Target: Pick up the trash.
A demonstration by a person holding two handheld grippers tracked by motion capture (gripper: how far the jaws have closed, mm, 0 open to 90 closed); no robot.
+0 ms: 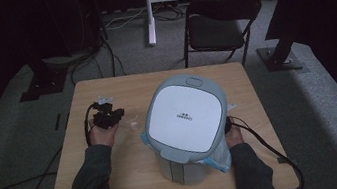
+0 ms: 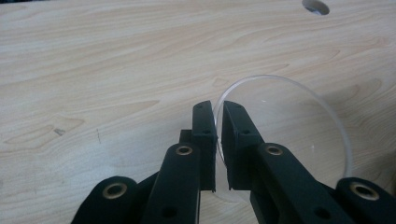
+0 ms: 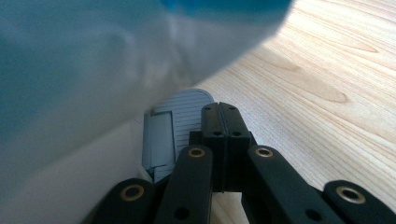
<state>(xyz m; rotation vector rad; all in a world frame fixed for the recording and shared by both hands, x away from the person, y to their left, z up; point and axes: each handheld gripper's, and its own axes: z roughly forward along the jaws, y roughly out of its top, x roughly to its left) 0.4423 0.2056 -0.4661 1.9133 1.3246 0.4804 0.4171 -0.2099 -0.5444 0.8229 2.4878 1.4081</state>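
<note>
The left hand-held gripper (image 2: 218,140) had its jaws drawn close together on the edge of a clear disc (image 2: 285,126), the rim caught in the thin gap between the two black pads — a narrow grip, with the disc held at its near edge. The rest of the disc lay out to the right of the jaws in the left gripper view, over bare wood, and whether it rested flat on the counter (image 2: 116,70) or was lifted a little could not be told. A round hole (image 2: 315,6) showed in the wood at the top of that view.

From the high view, the left hand-held gripper (image 1: 105,115) sat on the left half of the counter (image 1: 134,185), with the disc (image 1: 133,121) a faint pale patch just to its right, near but apart from the bin (image 1: 187,117). The bin — a grey body under a white, rounded-square lid — stood at the middle of the counter, and a blue-white bag (image 1: 219,160) hung out from under its lid at the near side.

The right hand-held gripper (image 3: 223,140) was fully closed, pads pressed together with nothing between them. It lay low beside the bin's right side, where the right hand (image 1: 233,138) rested at the bag. In the right gripper view a grey ribbed pedal (image 3: 180,119) sat just beyond the jaws, under the blurred bag (image 3: 93,70).
</note>
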